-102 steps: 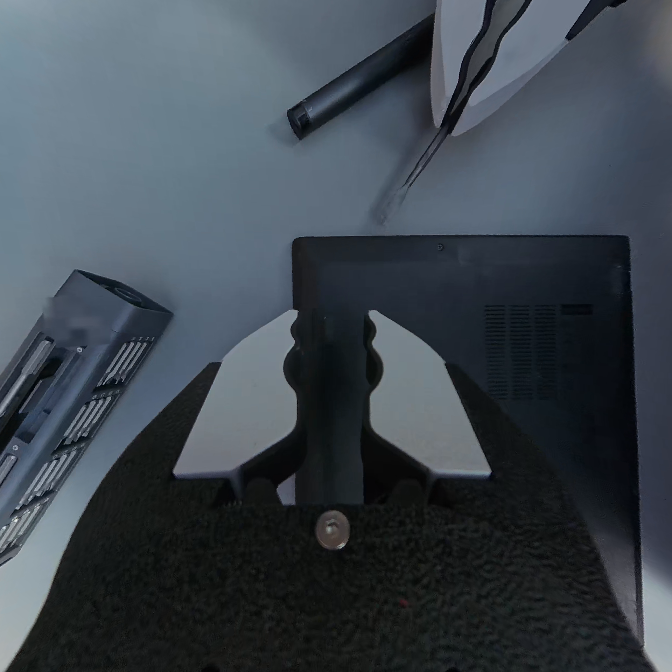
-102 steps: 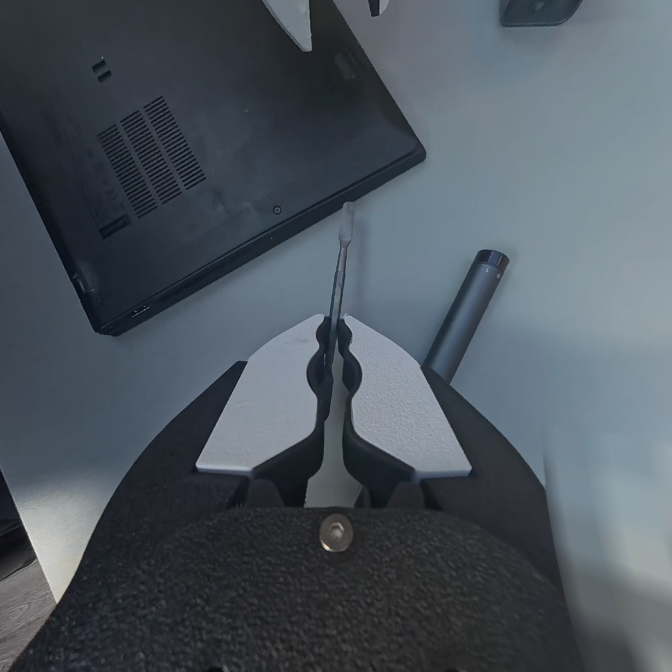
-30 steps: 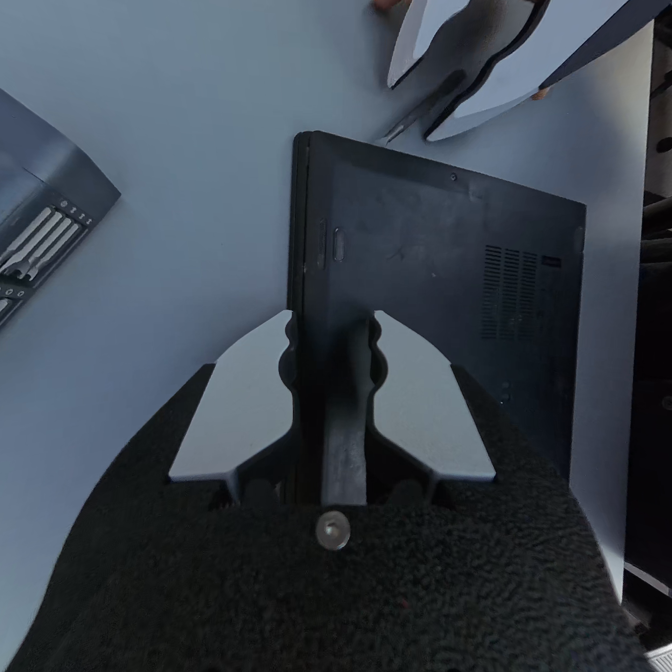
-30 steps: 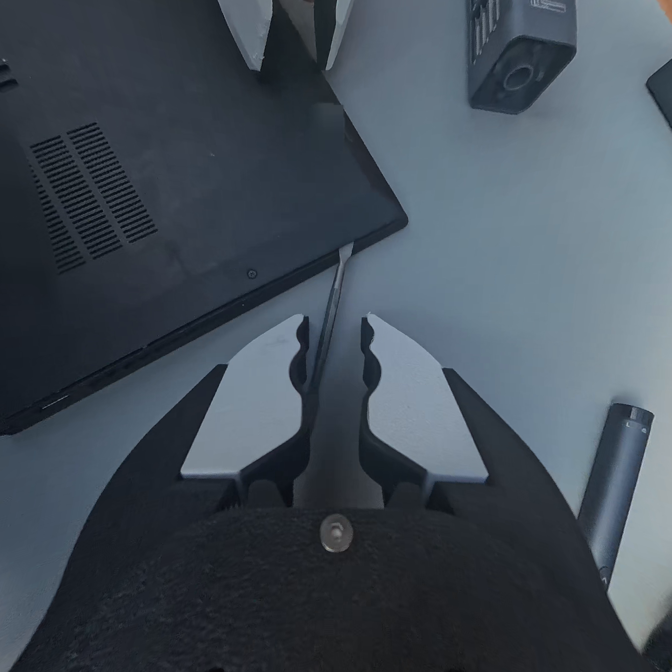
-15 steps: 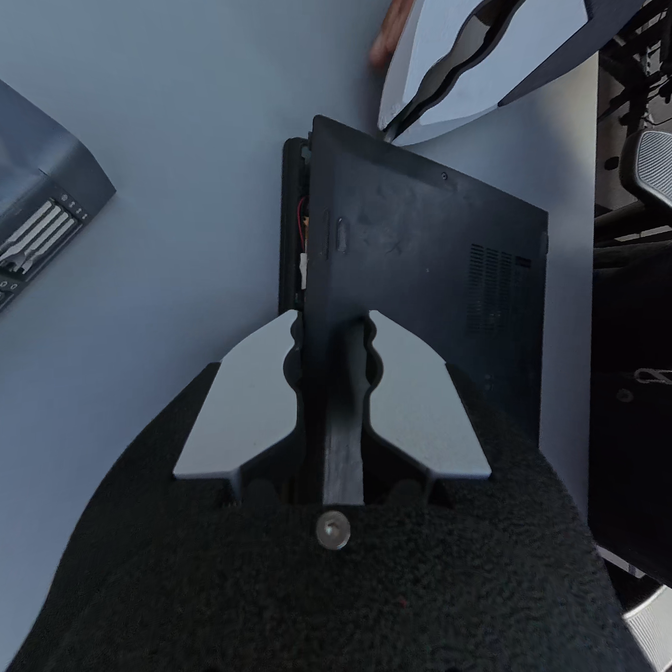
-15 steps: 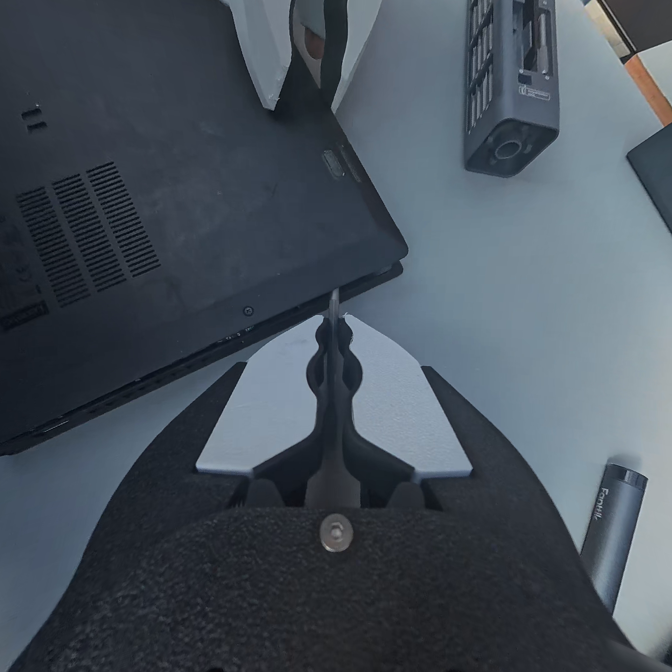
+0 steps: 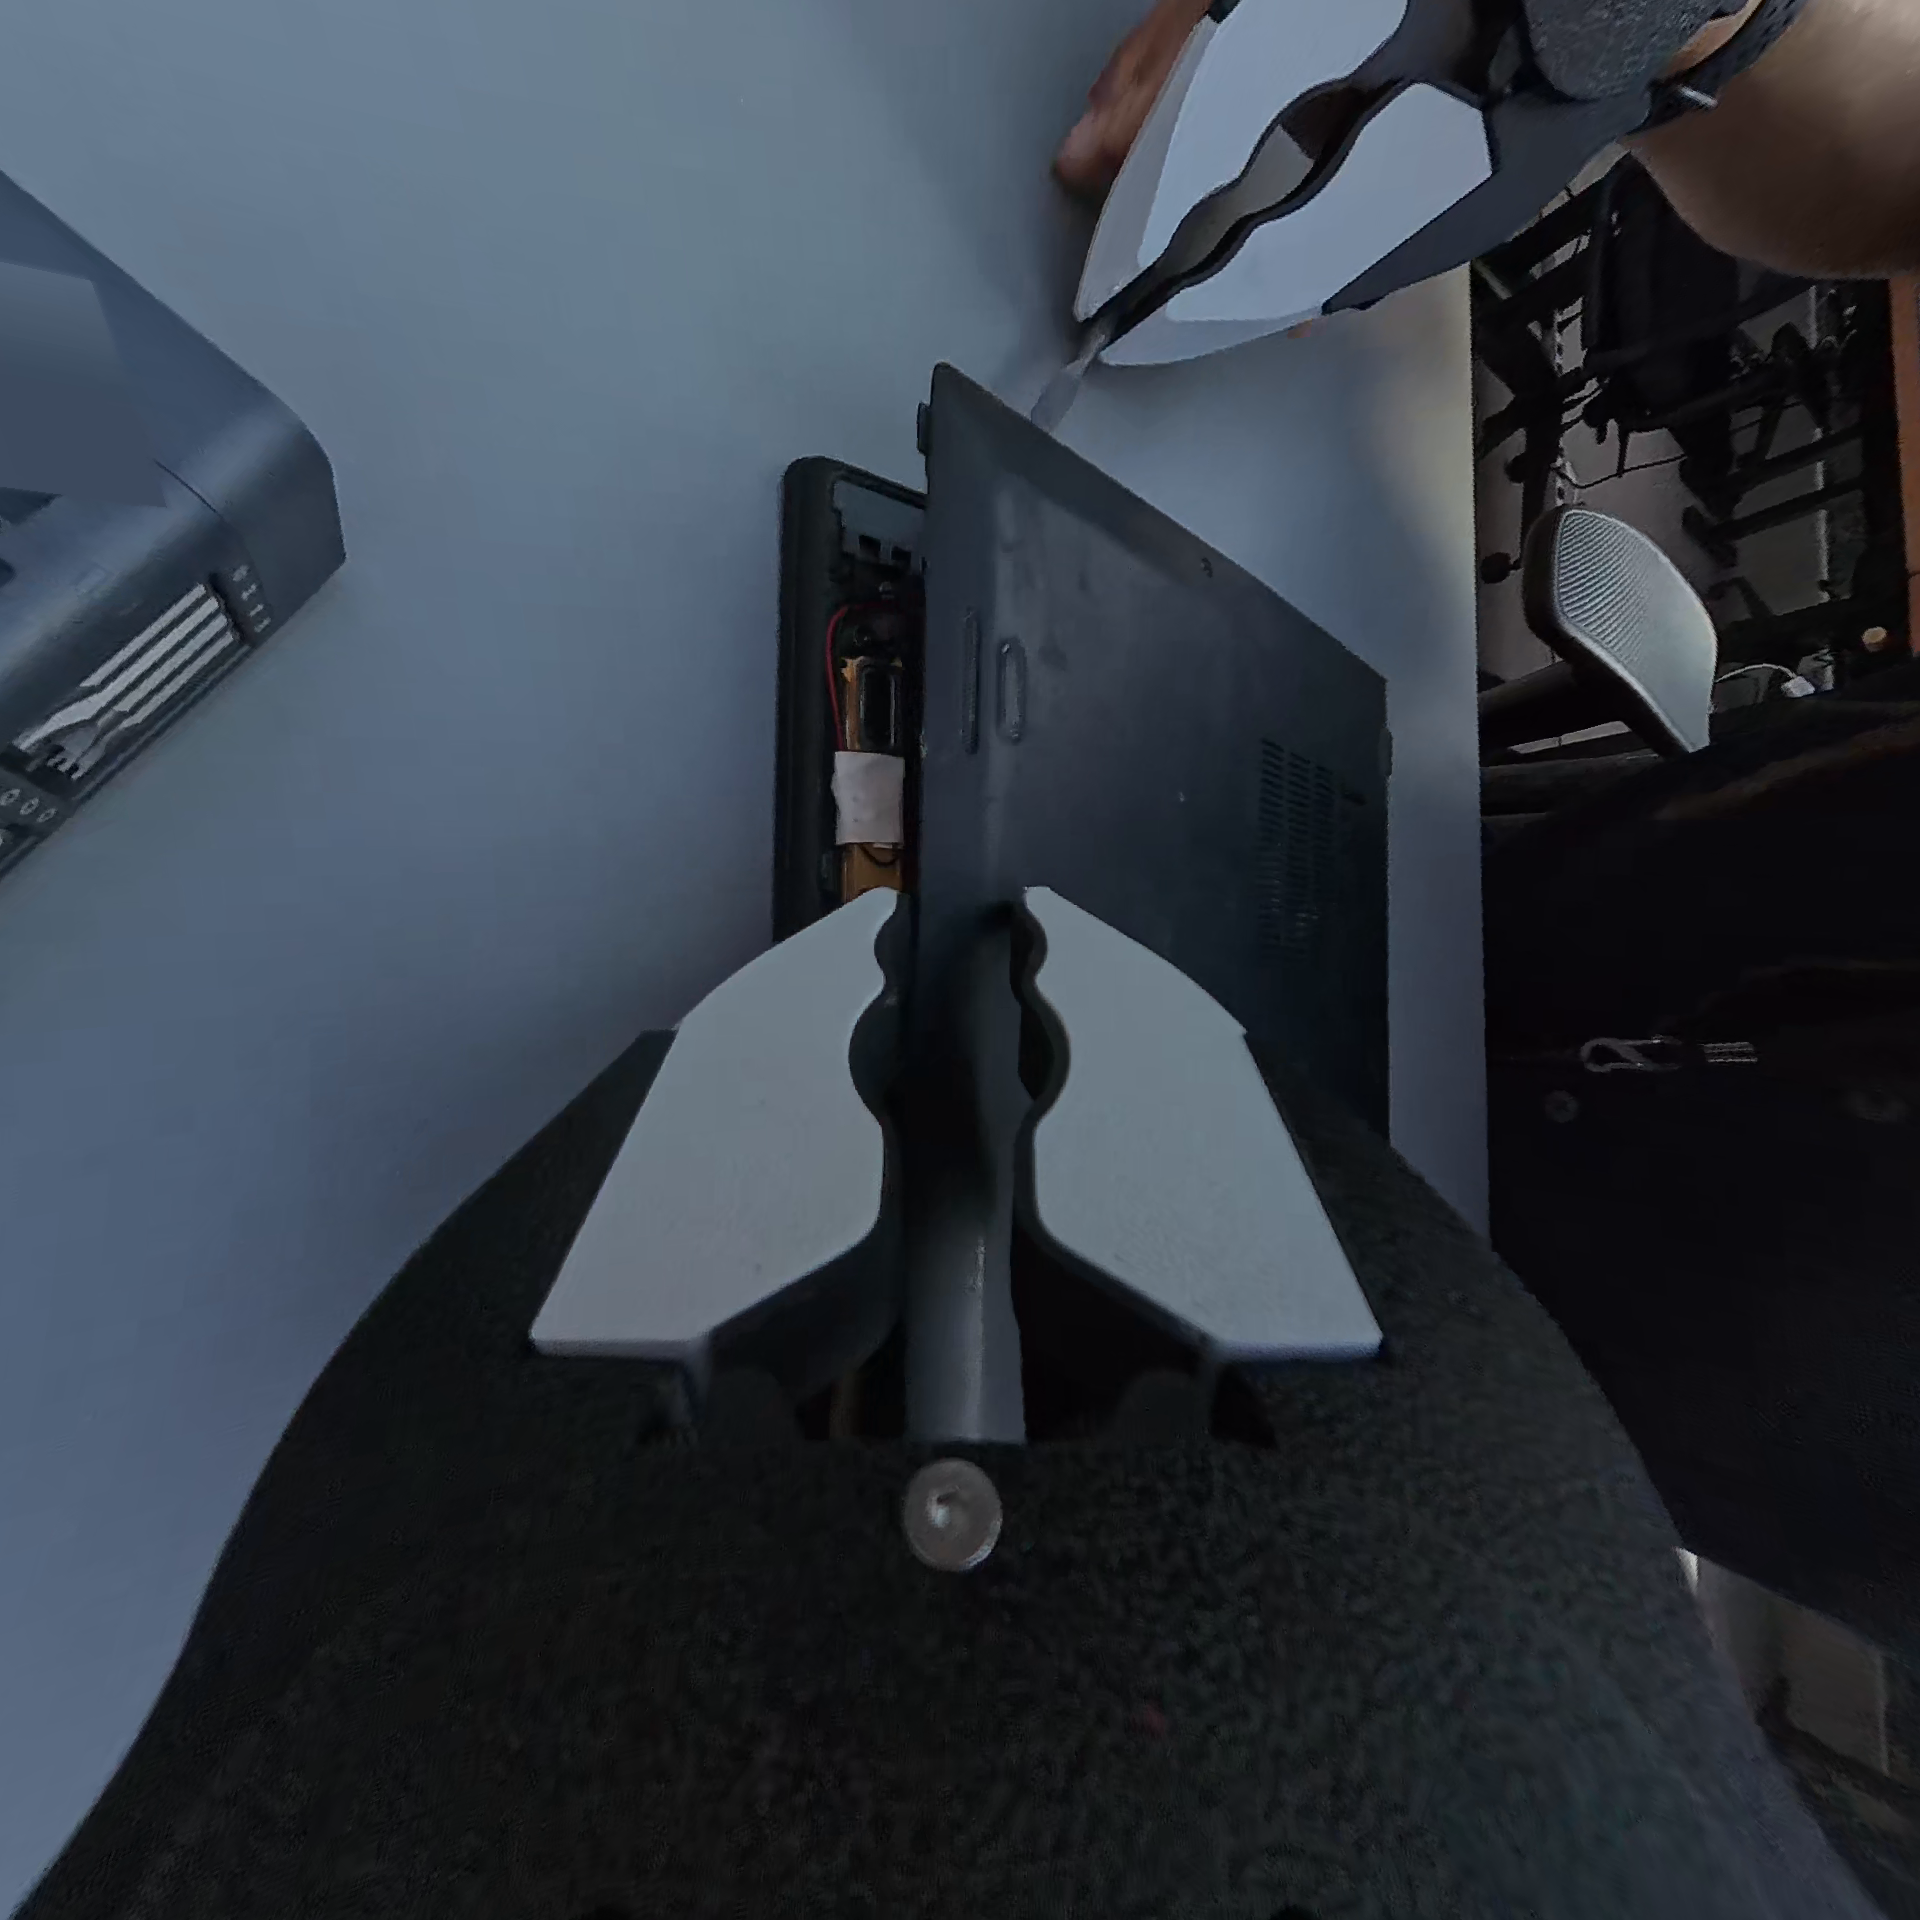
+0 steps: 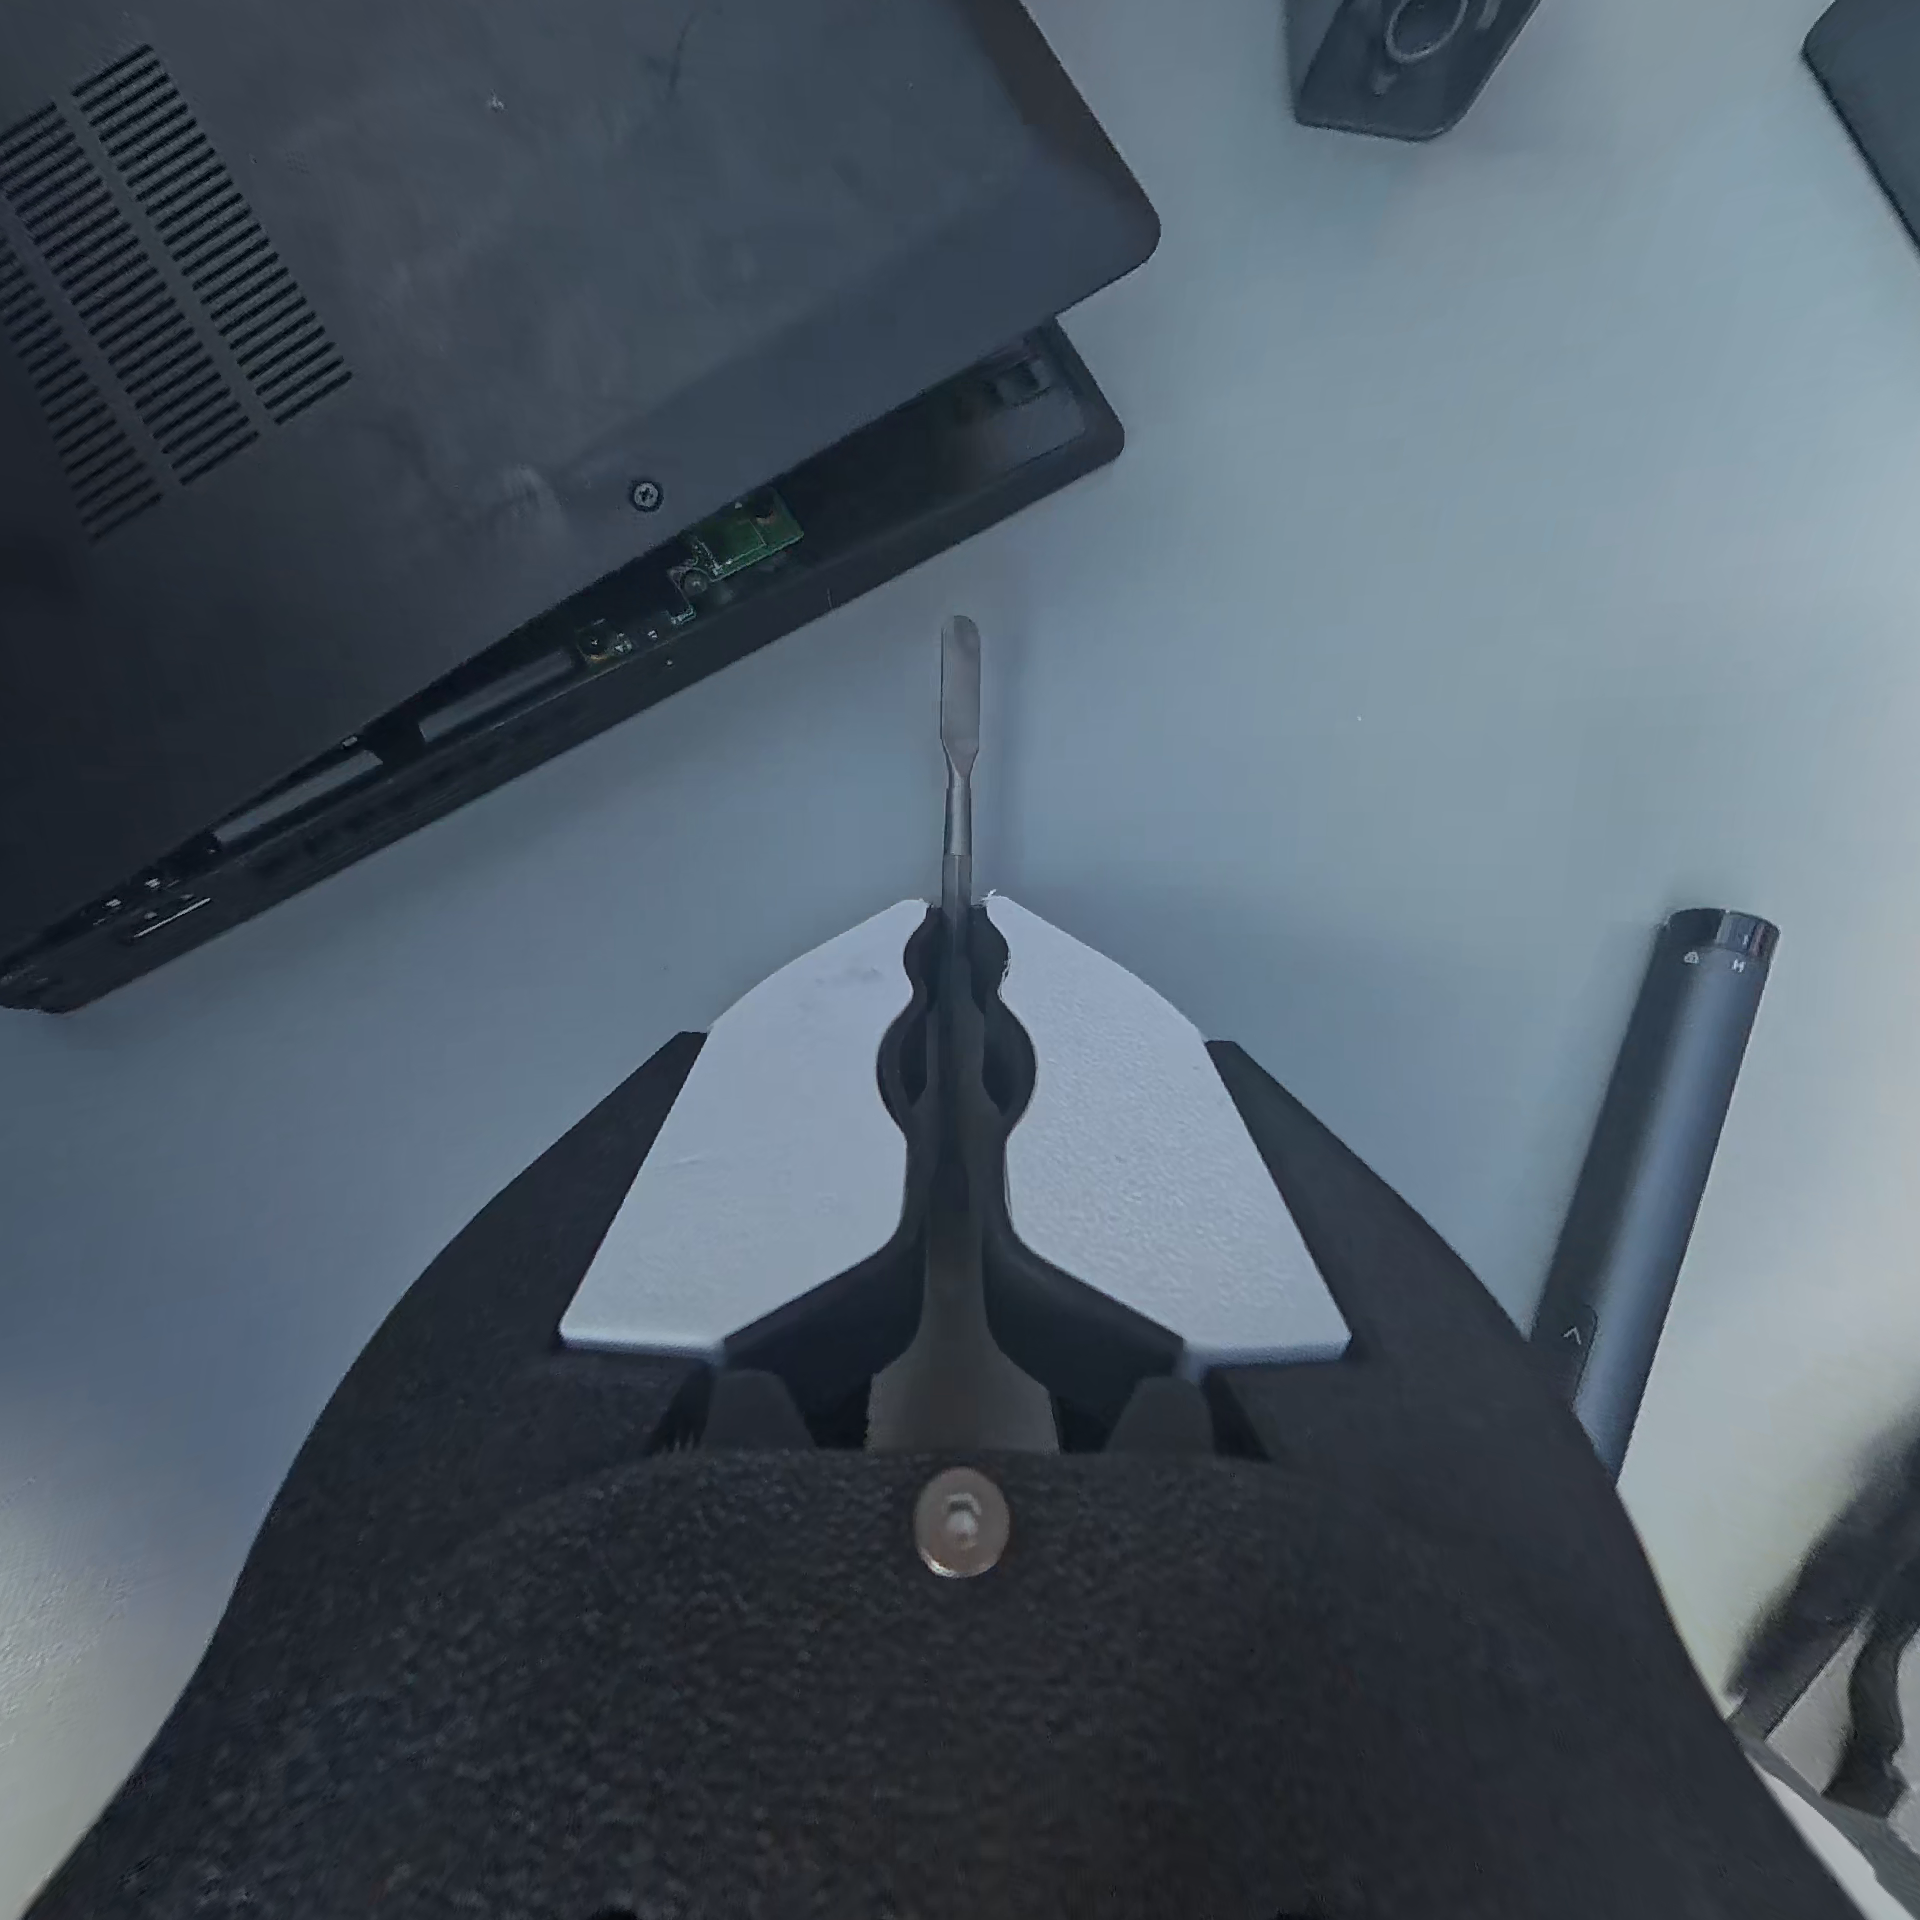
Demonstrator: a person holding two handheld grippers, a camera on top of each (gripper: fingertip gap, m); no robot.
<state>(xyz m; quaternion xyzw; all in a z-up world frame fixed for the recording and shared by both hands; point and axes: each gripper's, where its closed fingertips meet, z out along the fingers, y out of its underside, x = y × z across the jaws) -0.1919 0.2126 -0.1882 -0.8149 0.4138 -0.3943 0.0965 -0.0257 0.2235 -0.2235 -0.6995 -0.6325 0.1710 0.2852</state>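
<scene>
The left gripper (image 7: 961, 914) is clamped on the near edge of the laptop's black bottom cover (image 7: 1143, 748), which is tilted up off the laptop base (image 7: 800, 675), baring parts inside. The right gripper (image 8: 956, 904) is closed on a thin metal pry tool (image 8: 958, 727), its flat tip just short of the open laptop edge. A dark cylindrical driver (image 8: 1662, 1143) lies on the white table (image 8: 1455, 623) to the right, and a grey bit case (image 7: 156, 623) to the far left.

One laptop body (image 8: 914, 520) with one lifted bottom cover (image 8: 520, 260), one metal pry tool (image 8: 957, 748), one dark cylindrical driver handle (image 8: 1652, 1174), one grey bit case (image 7: 156, 623), and perhaps one dark slab (image 8: 1870, 114) at the worktop (image 8: 1403, 623) edge.
</scene>
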